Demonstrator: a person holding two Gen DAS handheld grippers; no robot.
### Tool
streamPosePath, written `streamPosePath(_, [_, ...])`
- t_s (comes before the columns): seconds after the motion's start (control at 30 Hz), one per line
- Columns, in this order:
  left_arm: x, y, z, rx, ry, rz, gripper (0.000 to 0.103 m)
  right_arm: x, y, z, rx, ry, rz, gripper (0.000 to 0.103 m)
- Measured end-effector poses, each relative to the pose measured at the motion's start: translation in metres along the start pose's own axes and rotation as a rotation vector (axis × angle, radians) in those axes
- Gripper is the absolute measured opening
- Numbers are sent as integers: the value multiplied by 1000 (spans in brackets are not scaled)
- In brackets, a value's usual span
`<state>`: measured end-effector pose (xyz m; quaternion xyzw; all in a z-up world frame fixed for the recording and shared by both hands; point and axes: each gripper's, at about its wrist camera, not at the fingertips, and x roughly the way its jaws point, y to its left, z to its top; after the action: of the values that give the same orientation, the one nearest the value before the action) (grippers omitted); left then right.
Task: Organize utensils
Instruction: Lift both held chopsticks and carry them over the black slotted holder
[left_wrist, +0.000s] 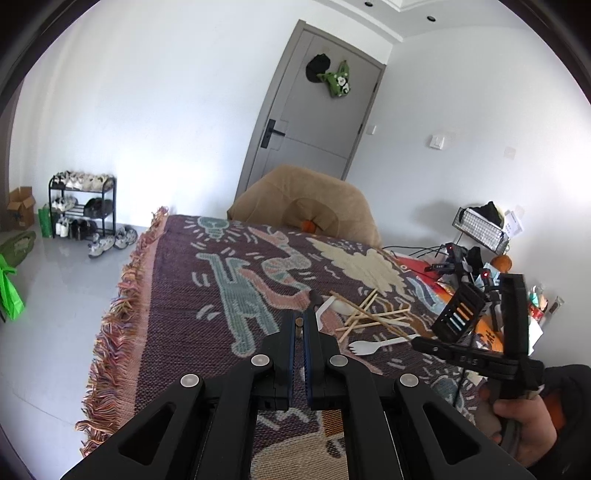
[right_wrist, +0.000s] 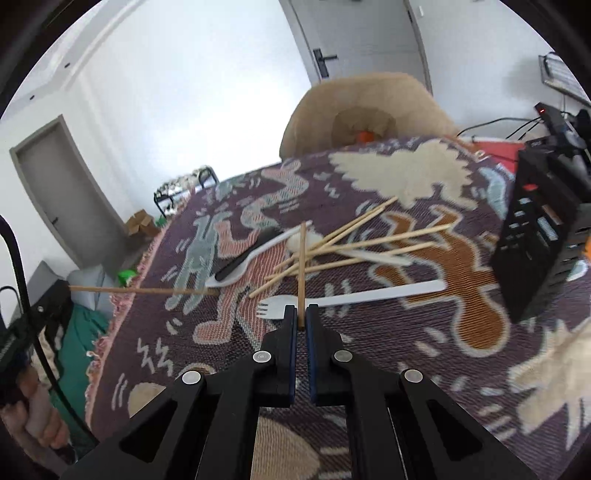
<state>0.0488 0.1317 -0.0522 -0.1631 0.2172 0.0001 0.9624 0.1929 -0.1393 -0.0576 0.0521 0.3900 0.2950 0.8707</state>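
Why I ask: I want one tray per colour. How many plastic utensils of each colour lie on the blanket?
White: 3 (white fork, first white spoon, second white spoon)
Black: 1 (black spoon)
Total: 4

Black fingers (right_wrist: 284, 332), blue pads, silver screws

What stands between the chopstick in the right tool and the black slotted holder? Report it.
Nothing visible. The right tool is shut on the chopstick; the black slotted holder sits to its right, and only the white fork and loose chopsticks lie flat on the cloth between.
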Motion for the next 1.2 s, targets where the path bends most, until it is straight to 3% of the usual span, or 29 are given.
streamPosePath(0.53, [-5,-54,13,87,-39,-65,3,-103,-25,24,10,-244,-16,6])
streamPosePath(0.93, [9,-101,39,149,-73,-159,3,-194,-34,72,-70,-437,-163,6])
streamPosePath(1.2, [16,-133,56,193,-90,-204,3,-221,-46,78,-85,-467,-250,6])
